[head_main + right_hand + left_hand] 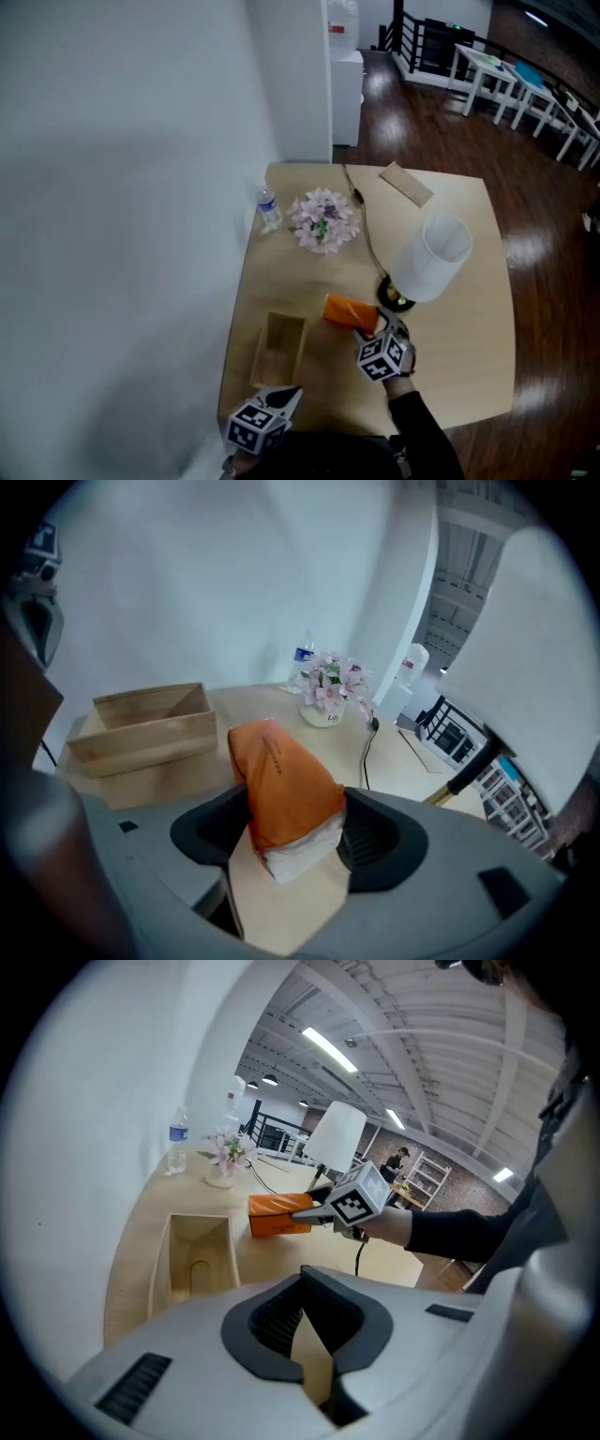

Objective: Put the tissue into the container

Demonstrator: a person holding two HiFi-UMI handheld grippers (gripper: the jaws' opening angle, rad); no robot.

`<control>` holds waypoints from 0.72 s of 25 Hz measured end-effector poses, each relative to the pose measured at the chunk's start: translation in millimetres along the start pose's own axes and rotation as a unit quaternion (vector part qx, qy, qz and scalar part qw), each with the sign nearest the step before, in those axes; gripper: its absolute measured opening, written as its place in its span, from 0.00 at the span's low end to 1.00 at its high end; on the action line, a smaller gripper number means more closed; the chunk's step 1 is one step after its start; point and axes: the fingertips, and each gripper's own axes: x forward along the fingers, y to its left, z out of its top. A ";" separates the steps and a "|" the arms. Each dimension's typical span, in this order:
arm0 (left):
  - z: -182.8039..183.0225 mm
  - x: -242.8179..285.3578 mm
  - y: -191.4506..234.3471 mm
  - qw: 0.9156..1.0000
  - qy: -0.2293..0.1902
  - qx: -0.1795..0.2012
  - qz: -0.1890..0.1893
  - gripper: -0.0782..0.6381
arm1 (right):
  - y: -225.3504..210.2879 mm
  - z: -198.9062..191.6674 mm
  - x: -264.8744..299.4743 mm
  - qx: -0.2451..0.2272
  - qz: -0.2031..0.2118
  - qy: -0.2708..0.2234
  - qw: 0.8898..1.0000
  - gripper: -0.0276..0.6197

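The tissue is an orange pack [345, 310] [279, 778] with white paper showing at its near end. My right gripper [364, 324] [292, 829] is shut on it, both pads pressing its sides, just above the table. The container, an open wooden box [265, 354] [150, 726], stands to the left of the pack with a gap between them. In the left gripper view the box [165, 1258] is ahead on the left, and the right gripper [306, 1211] holds the pack [274, 1217] beyond it. My left gripper [291, 396] [302, 1284] hangs shut and empty at the table's near edge.
A lamp with a white shade [431, 253] stands right behind the right gripper, its cable running to the back. A pot of pink flowers [323, 221], a water bottle [269, 208] and a flat brown piece [406, 183] sit farther back. A white wall borders the table's left side.
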 end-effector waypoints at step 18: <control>-34.4 2.7 -41.3 0.999 0.010 0.003 -0.040 0.09 | 132.0 -77.0 -97.4 -0.037 0.156 0.035 0.986 0.62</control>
